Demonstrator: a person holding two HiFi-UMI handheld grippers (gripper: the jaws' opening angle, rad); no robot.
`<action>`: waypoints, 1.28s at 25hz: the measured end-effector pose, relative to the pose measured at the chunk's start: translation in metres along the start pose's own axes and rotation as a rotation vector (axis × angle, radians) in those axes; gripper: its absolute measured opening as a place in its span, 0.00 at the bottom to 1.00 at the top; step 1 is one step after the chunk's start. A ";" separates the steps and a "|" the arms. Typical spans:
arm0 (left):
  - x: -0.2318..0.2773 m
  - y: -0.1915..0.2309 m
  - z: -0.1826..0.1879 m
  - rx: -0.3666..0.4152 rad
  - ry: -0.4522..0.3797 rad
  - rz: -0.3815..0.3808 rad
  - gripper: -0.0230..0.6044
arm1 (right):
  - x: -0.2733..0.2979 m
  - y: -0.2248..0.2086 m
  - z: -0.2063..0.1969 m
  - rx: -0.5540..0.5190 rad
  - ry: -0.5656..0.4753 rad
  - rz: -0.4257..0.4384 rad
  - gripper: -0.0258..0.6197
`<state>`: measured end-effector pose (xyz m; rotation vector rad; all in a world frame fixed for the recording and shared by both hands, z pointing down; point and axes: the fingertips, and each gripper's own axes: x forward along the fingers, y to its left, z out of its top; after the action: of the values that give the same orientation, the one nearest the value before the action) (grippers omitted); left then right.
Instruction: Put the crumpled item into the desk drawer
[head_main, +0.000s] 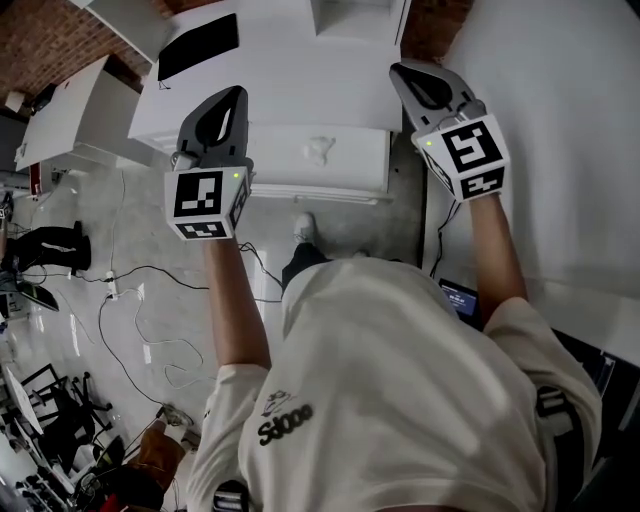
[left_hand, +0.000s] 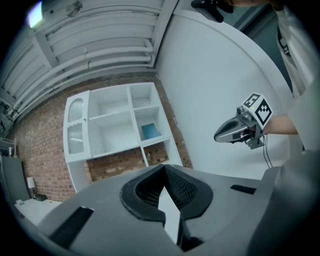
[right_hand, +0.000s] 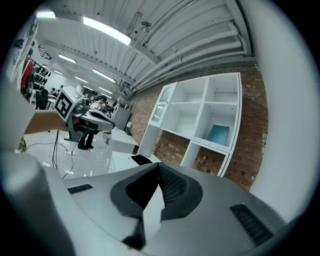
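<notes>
Head view: steeply down over desk (head_main: 290, 80). Gripper views: roughly level, sharing distant shelf unit (left_hand: 127, 120) (right_hand: 200, 117).

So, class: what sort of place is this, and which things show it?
Probably a lab or workshop: loose cables trail over the floor, a white shelf unit stands against a brick wall, strip lights line the ceiling.
</notes>
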<state>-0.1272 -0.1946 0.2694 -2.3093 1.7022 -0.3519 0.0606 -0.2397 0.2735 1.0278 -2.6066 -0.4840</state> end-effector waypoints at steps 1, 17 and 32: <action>-0.002 -0.001 0.004 0.003 -0.007 0.004 0.07 | -0.002 0.000 0.001 -0.004 -0.006 -0.002 0.05; -0.010 -0.003 0.016 0.048 -0.029 0.031 0.07 | -0.009 -0.001 -0.004 -0.009 0.002 -0.008 0.05; 0.001 0.002 -0.001 0.021 0.008 0.021 0.07 | 0.008 -0.003 -0.010 -0.003 0.023 0.013 0.05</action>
<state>-0.1295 -0.1960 0.2699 -2.2762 1.7175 -0.3736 0.0603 -0.2493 0.2824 1.0094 -2.5901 -0.4702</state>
